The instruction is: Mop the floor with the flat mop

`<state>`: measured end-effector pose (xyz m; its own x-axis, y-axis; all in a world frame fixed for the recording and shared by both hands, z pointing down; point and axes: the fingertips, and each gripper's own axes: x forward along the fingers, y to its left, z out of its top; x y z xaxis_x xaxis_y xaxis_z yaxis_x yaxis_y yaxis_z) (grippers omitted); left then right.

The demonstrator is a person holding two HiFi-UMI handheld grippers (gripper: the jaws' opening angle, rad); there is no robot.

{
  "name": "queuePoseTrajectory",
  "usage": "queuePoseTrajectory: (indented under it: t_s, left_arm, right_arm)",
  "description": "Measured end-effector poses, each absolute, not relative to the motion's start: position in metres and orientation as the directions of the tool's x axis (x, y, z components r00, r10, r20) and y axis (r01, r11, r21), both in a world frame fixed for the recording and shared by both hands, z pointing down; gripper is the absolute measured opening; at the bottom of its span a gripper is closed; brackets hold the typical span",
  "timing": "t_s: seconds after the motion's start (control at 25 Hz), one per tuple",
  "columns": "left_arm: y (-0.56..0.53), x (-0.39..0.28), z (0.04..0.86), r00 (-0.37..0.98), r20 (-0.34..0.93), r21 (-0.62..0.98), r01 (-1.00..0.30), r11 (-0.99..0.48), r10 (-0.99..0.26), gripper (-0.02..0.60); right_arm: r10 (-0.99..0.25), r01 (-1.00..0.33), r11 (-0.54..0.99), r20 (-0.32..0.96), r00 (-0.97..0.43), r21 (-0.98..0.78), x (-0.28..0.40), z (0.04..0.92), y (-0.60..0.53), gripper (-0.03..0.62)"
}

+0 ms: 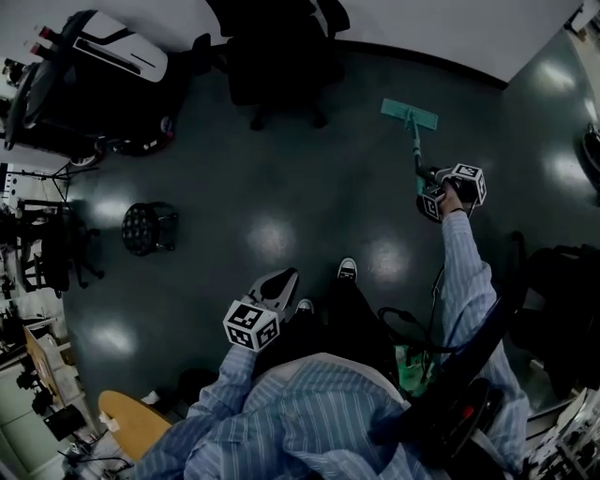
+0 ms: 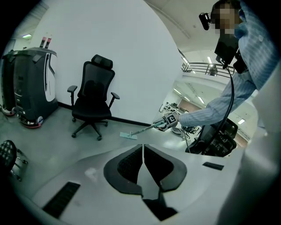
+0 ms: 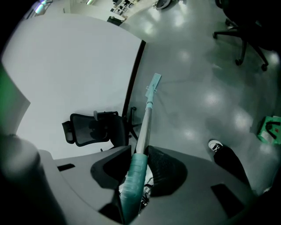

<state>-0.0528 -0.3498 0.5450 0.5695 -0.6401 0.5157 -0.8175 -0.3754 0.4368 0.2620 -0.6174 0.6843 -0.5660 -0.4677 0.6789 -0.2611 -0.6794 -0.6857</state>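
Head view: the dark glossy floor (image 1: 281, 187) is lying open across the middle, from the person's shoe (image 1: 347, 270) out to the dark baseboard (image 1: 422, 61), which is running below the white wall (image 1: 450, 23) from 12 to 2 o'clock; a black office chair (image 1: 277, 56) is standing against that edge at 12 o'clock, a black-and-white machine (image 1: 103, 56) is occupying the 10 o'clock corner, and a round black stool (image 1: 142, 228) is sitting at 9 o'clock, well apart from the mop; the flat mop (image 1: 410, 115) is resting with its teal head flat on the floor at 1 o'clock, near the baseboard but apart from it, to the right of the chair; its handle (image 1: 415, 150) is slanting back from the head to the right gripper (image 1: 429, 183), whose jaws are clamping the teal grip of the handle between them, as the right gripper view is showing; the right arm, in a striped sleeve (image 1: 464, 272), is reaching nearly straight toward 1 o'clock; the left gripper (image 1: 286, 278) is hanging close to the body, pointing toward 1 o'clock, its jaws pressed together with nothing between them, the left elbow bending in beside the torso.
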Motion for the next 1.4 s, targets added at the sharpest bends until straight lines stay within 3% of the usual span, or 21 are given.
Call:
queuePoseTrajectory:
  t_s: [0.76,1.4]
  left_arm:
    - [-0.283,-0.118,0.509,0.625,0.366,0.454,-0.767,-0.455,-0.689,0.015]
    - [-0.149,-0.149,0.526,0.745,0.350,0.475,-0.663,-0.579,-0.568,0.015]
  right_arm:
    - [-0.488,-0.192,-0.714,0.676,-0.553,-0.673,0.199,0.676,-0.411,0.121]
    - [-0.460,-0.205,-0.730,0.691,-0.558,-0.652,0.123,0.673,-0.164,0.120]
